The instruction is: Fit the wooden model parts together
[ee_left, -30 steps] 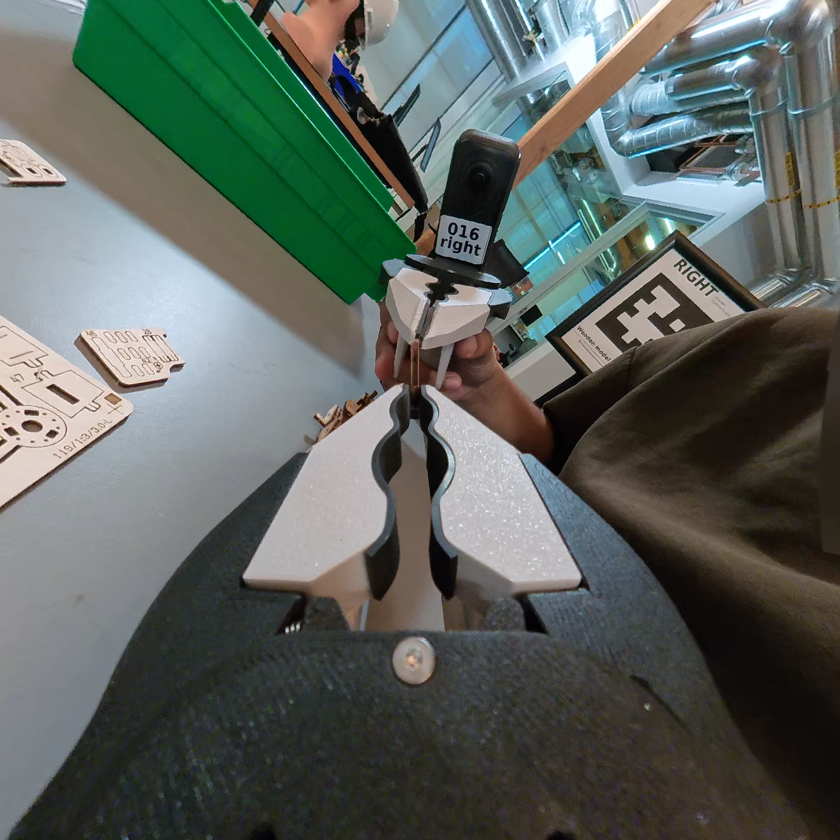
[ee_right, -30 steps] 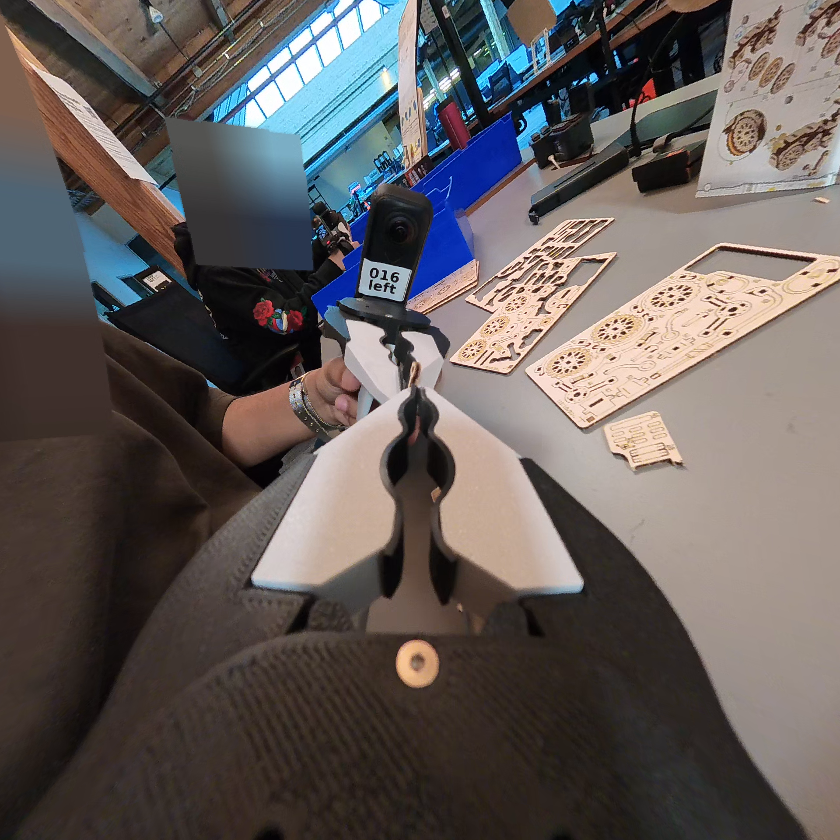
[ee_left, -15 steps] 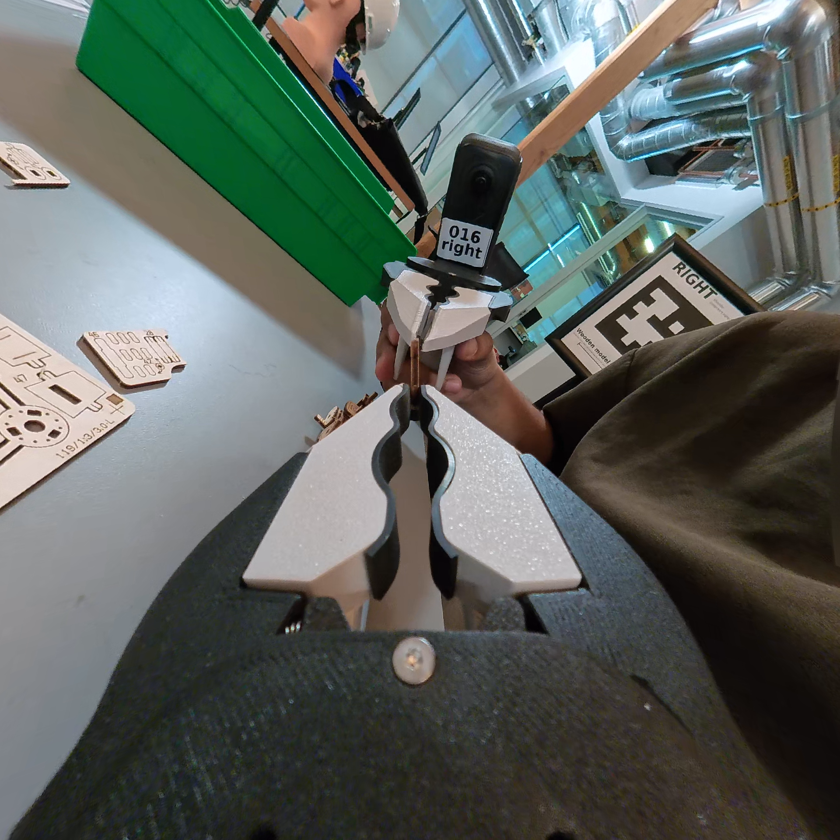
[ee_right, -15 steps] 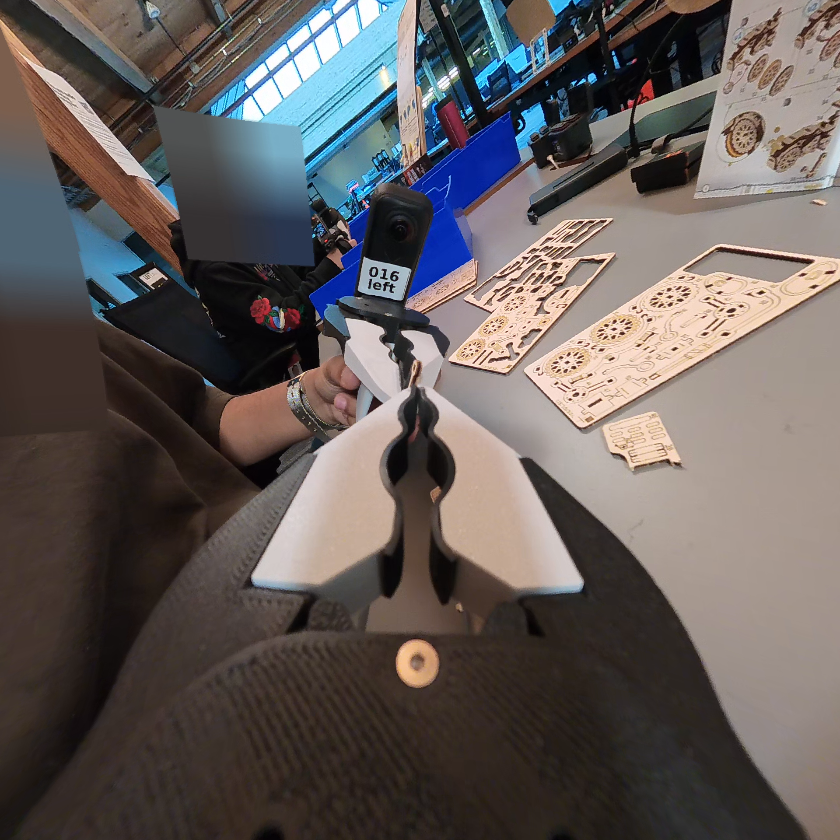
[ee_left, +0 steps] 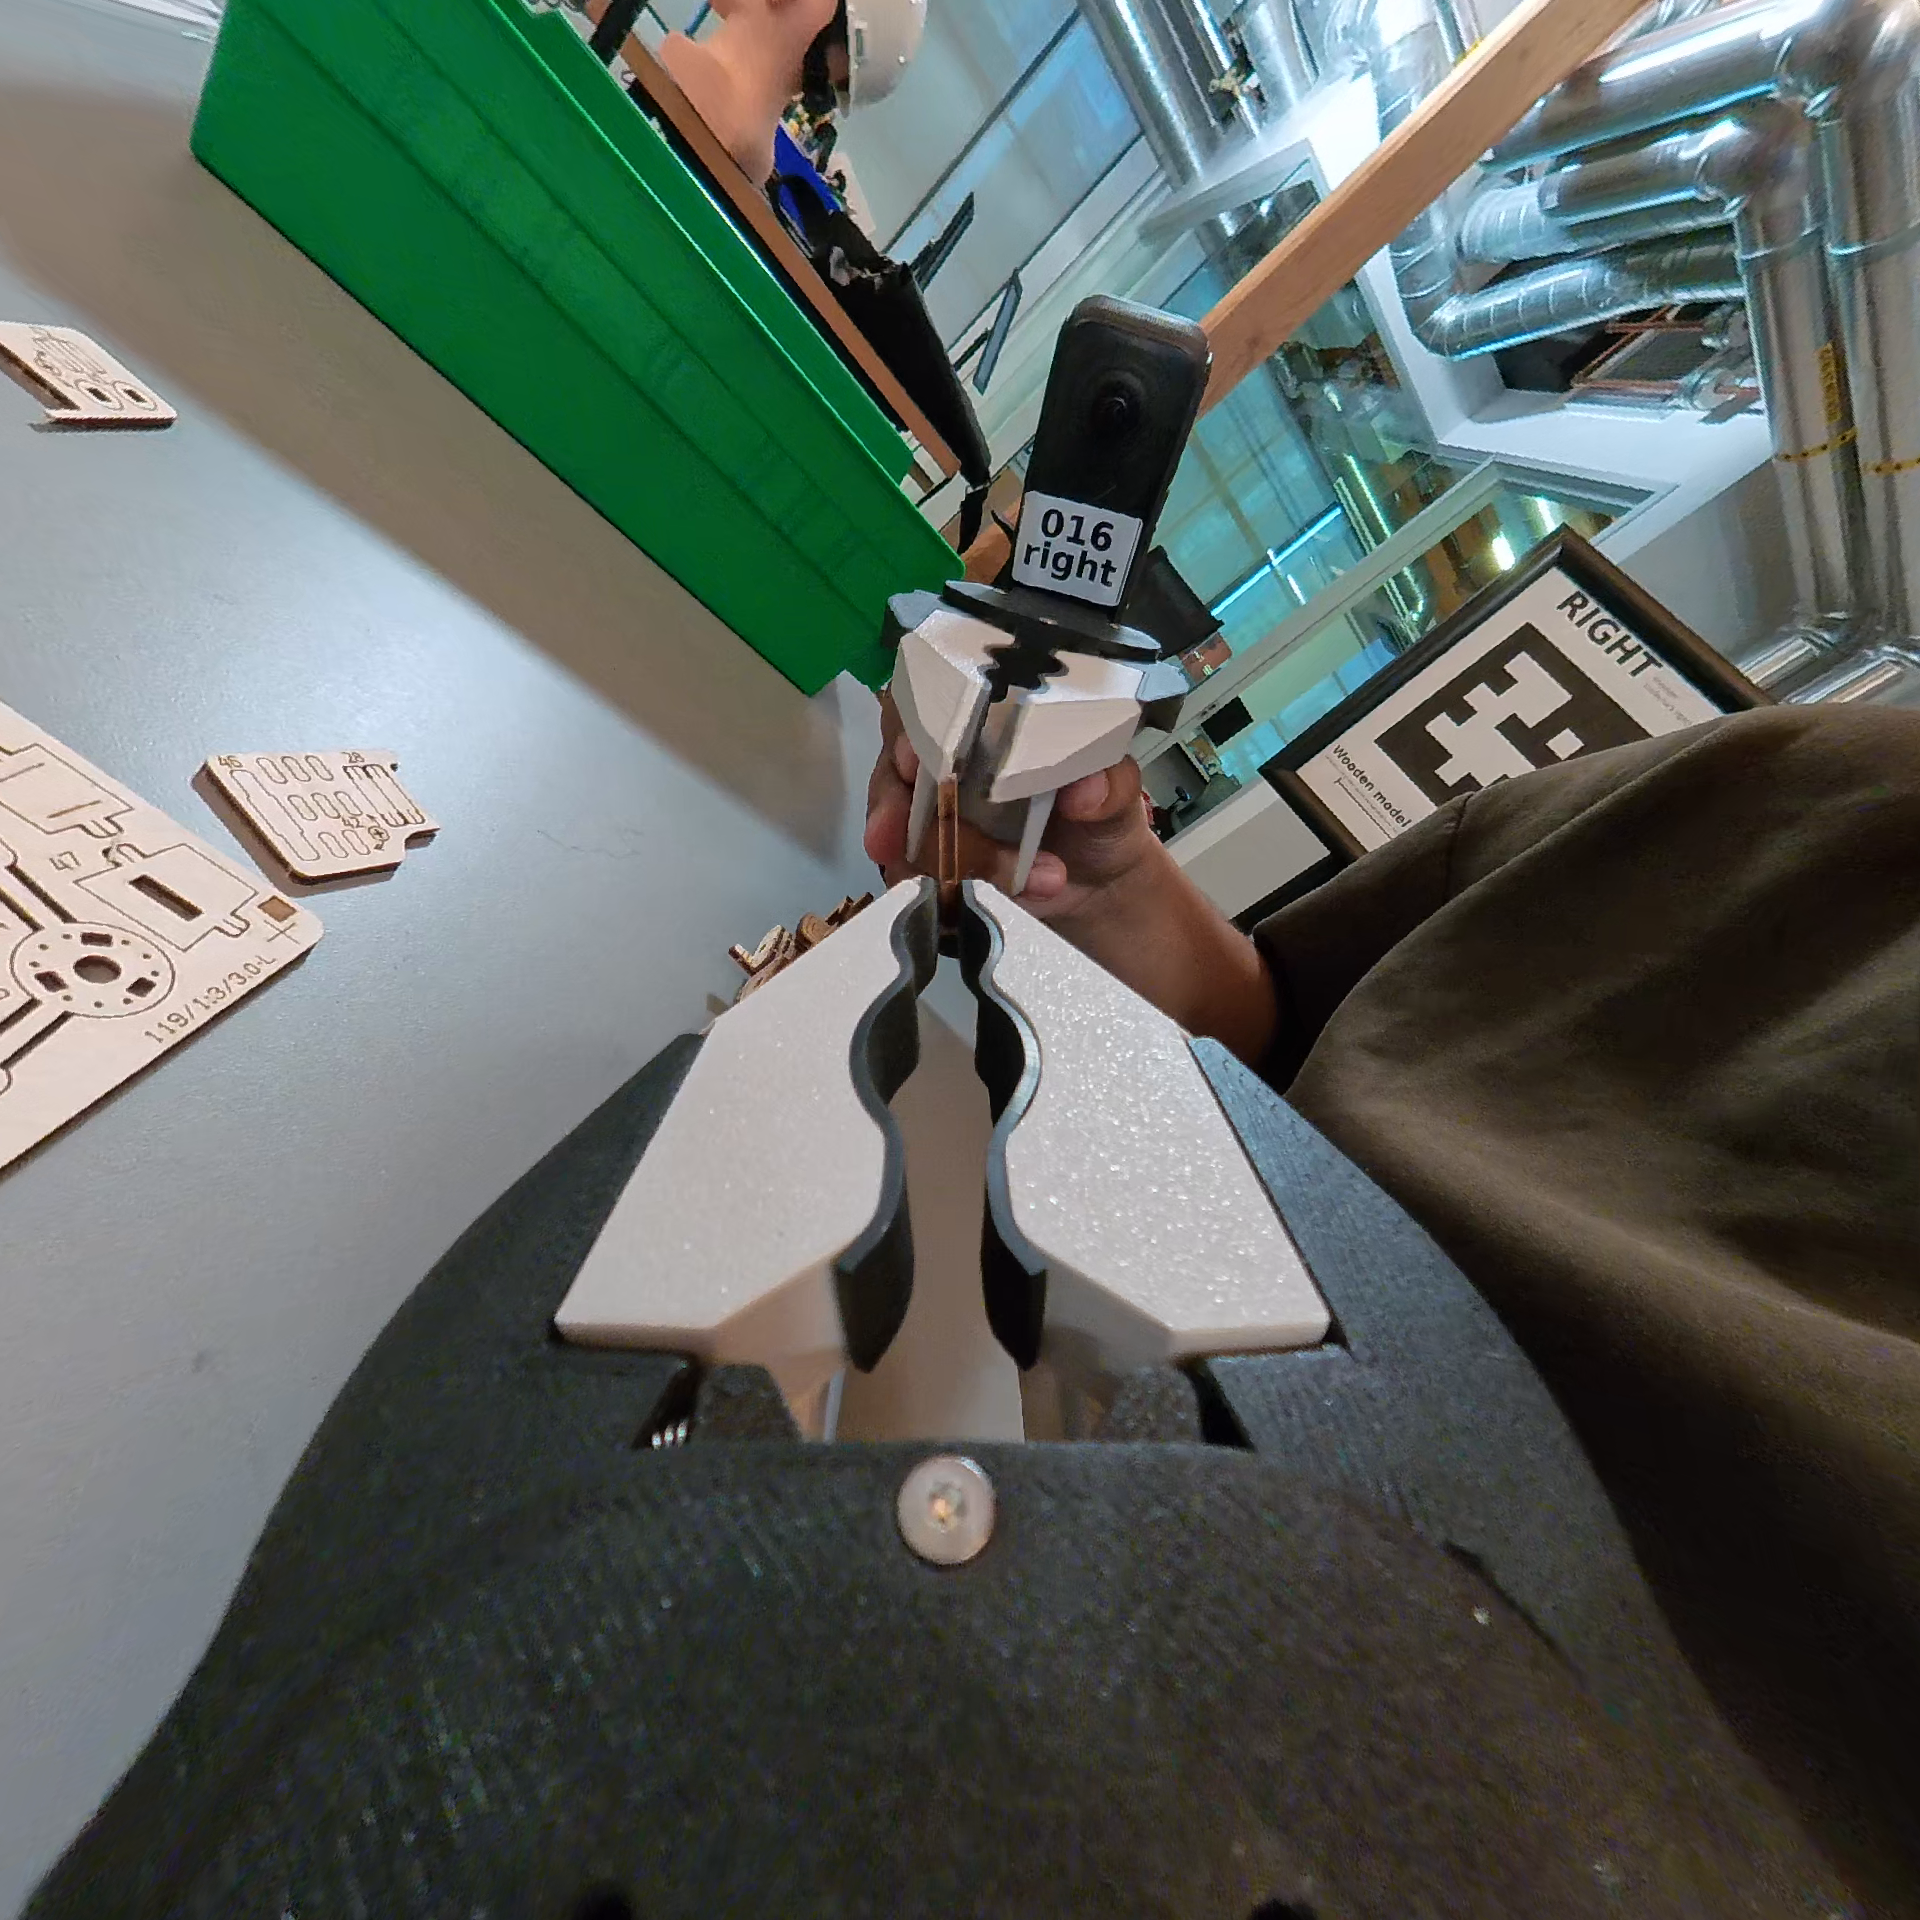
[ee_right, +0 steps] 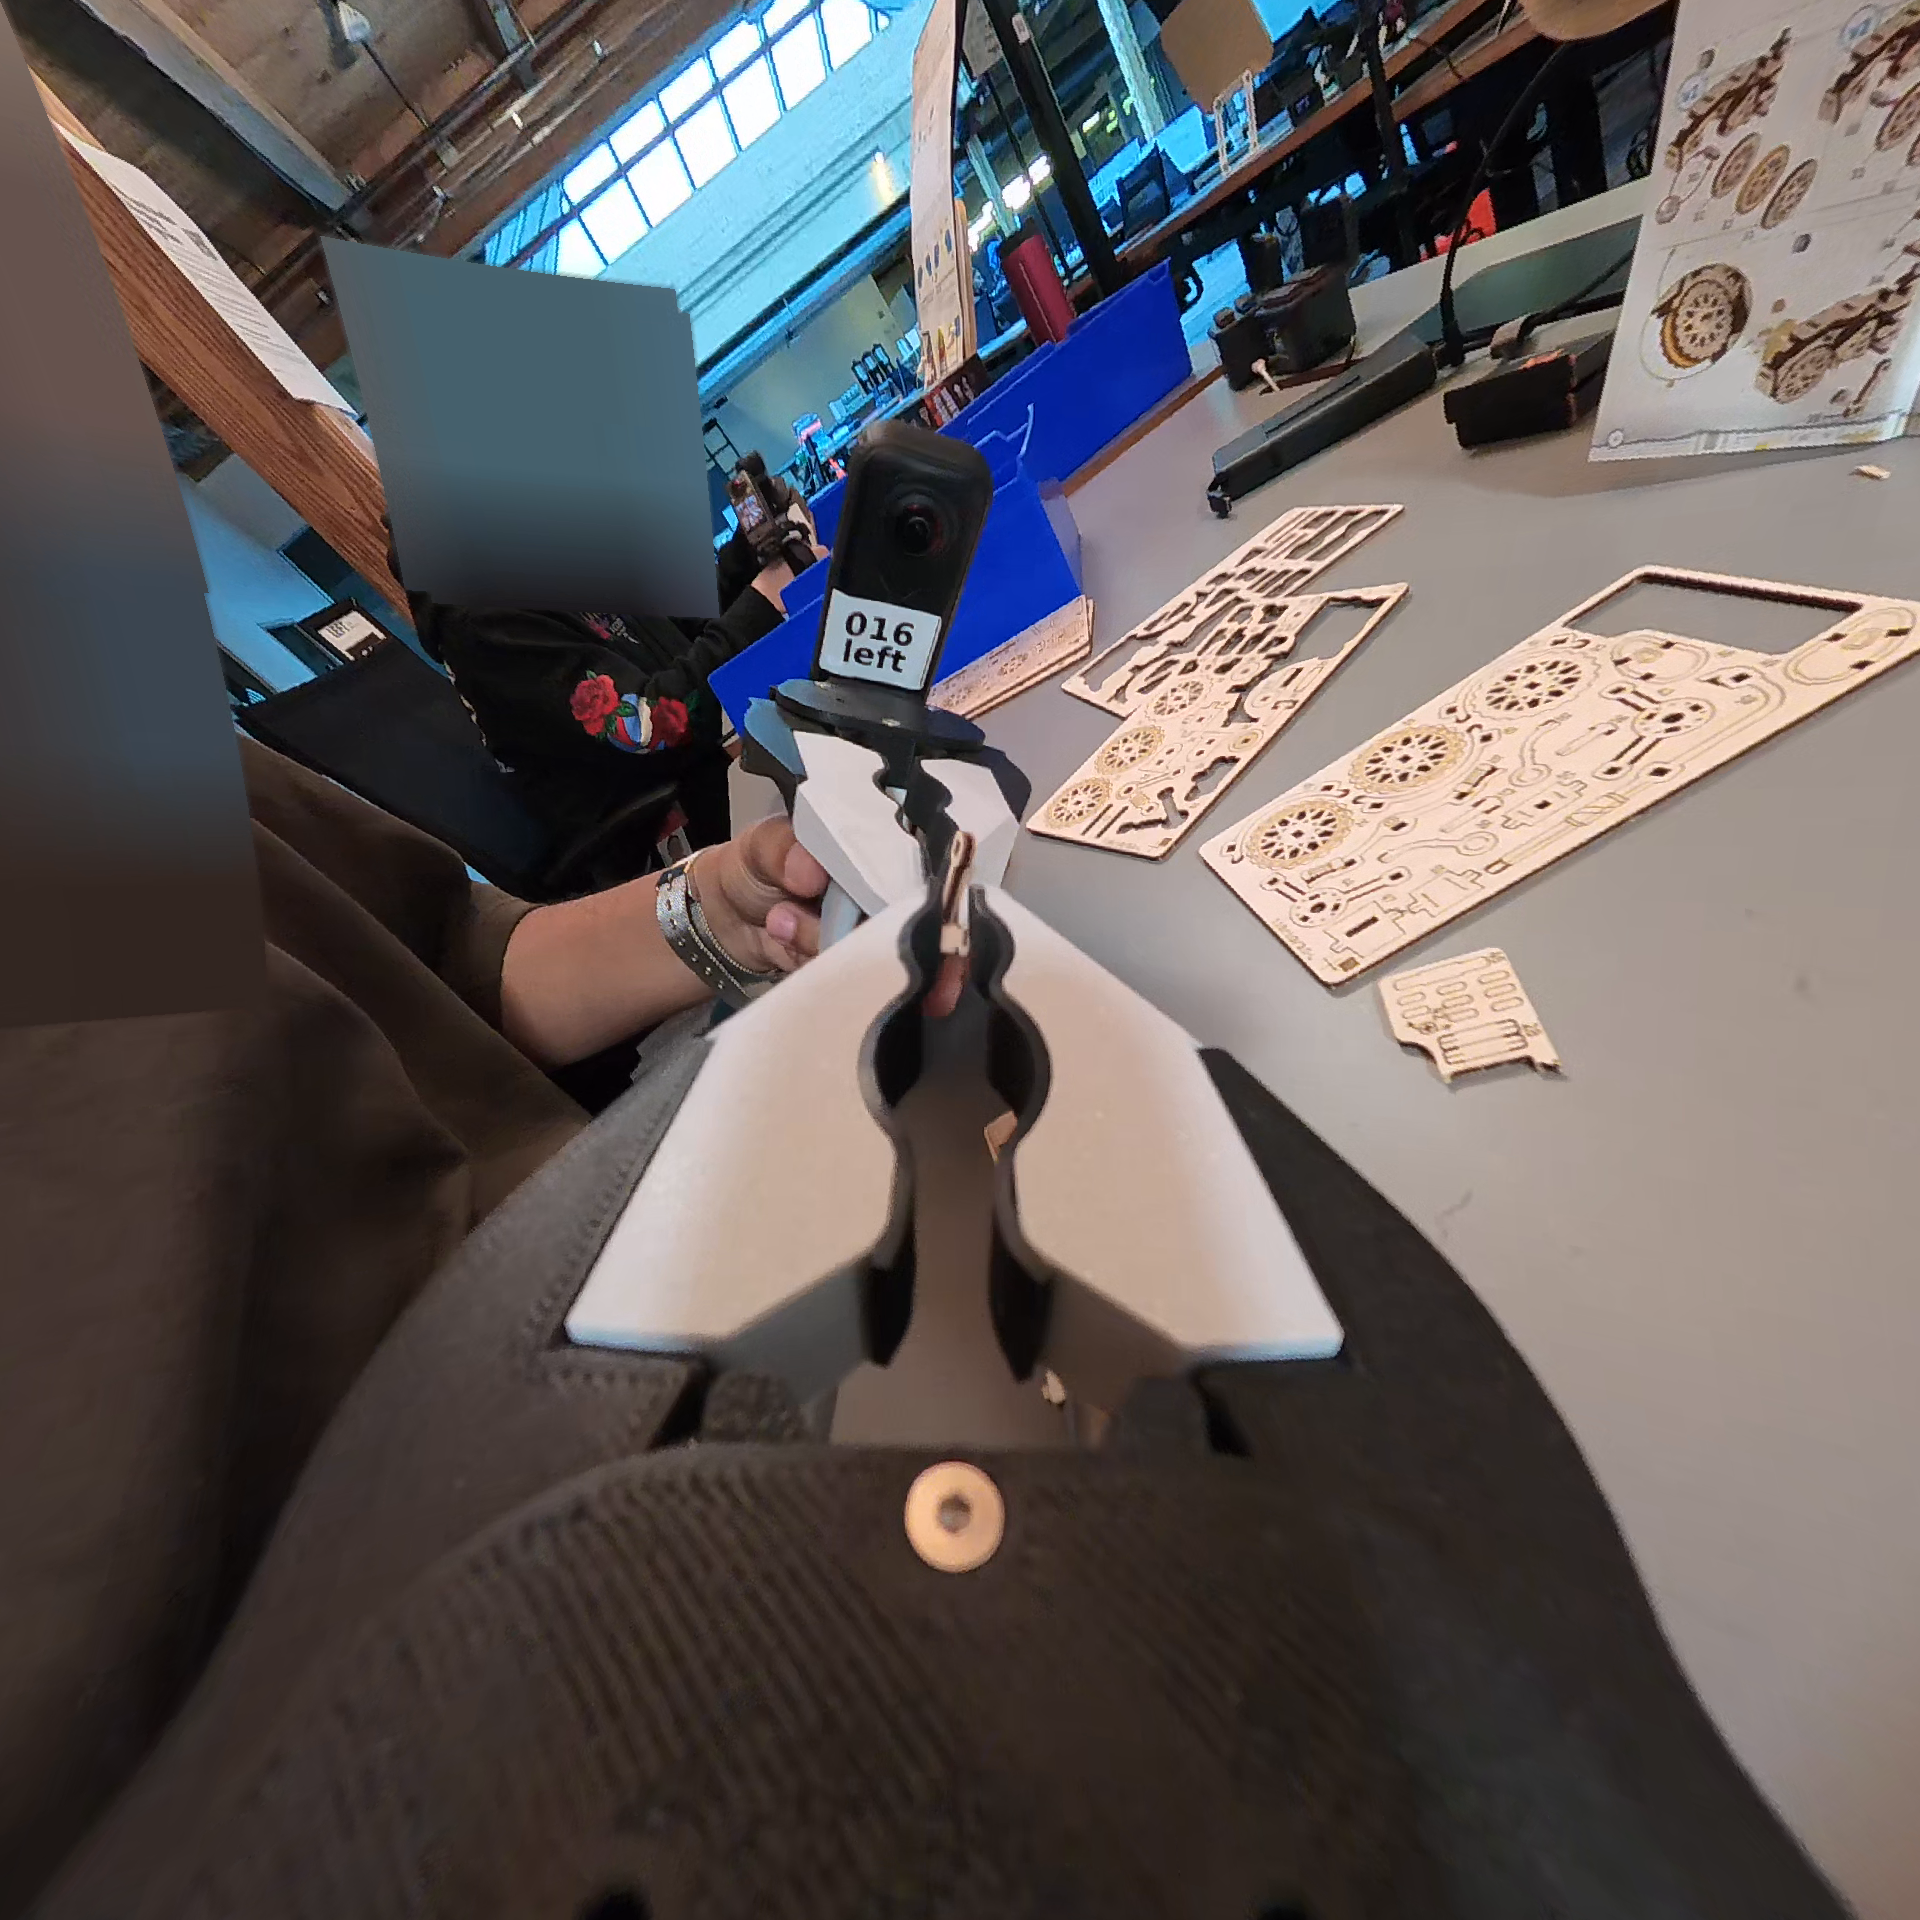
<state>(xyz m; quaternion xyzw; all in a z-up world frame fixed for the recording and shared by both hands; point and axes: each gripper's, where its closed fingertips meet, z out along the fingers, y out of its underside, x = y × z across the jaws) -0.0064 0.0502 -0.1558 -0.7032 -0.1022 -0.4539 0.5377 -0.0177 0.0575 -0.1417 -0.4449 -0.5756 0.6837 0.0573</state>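
Observation:
My left gripper [ee_left: 940, 906] and right gripper [ee_right: 952, 920] meet tip to tip above the grey table [ee_left: 260, 1195]. A thin wooden part [ee_left: 948, 831], seen edge-on, runs from the right gripper's fingers down into the left gripper's tips. In the right wrist view the small pale wooden part [ee_right: 957, 896] sits pinched between my right fingertips, with the left gripper [ee_right: 914, 821] just beyond it. Both grippers are shut on it. I cannot tell whether it is one piece or two joined pieces. A hand holds each gripper.
Laser-cut wooden sheets [ee_right: 1558, 790] [ee_right: 1226, 675] and a small cut-off sheet piece [ee_right: 1470, 1013] lie on the table. Loose small wooden parts [ee_left: 800, 935] lie near the edge. A green bin [ee_left: 582, 291], blue bins [ee_right: 1039, 520], an instruction sheet [ee_right: 1787, 208] and a seated person [ee_right: 582, 727] are around.
Nearly nothing: both grippers stay shut and tip to tip, with only a slight shift of the views.

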